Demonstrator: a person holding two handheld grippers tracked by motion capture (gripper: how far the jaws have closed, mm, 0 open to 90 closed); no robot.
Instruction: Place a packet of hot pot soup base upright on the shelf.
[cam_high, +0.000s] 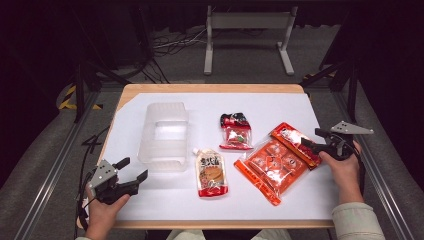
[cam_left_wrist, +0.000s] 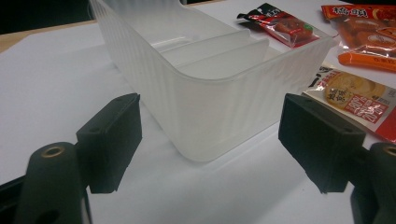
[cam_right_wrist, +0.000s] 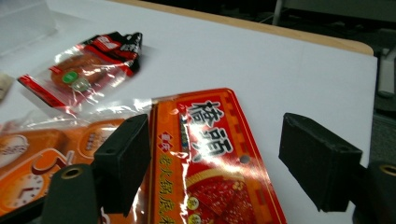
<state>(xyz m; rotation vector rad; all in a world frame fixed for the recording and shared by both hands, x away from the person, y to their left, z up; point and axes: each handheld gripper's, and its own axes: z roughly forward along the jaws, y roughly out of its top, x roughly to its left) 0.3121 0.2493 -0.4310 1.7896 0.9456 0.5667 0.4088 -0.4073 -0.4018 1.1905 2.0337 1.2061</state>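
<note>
Over the red packet (cam_right_wrist: 210, 154) the right gripper (cam_right_wrist: 215, 158) spreads its fingers; left gripper (cam_left_wrist: 210, 144) fingers gape too

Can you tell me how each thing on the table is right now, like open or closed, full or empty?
Bin: upright, empty, one divider inside.
Spout pouch: flat, cap on.
Small red packet: flat, sealed.
Orange pack: flat, sealed.
Red packet: flat, one end resting on the orange pack.
Left gripper: open, holding nothing, beside the bin.
Right gripper: open, holding nothing, fingers above the red packet.
</note>
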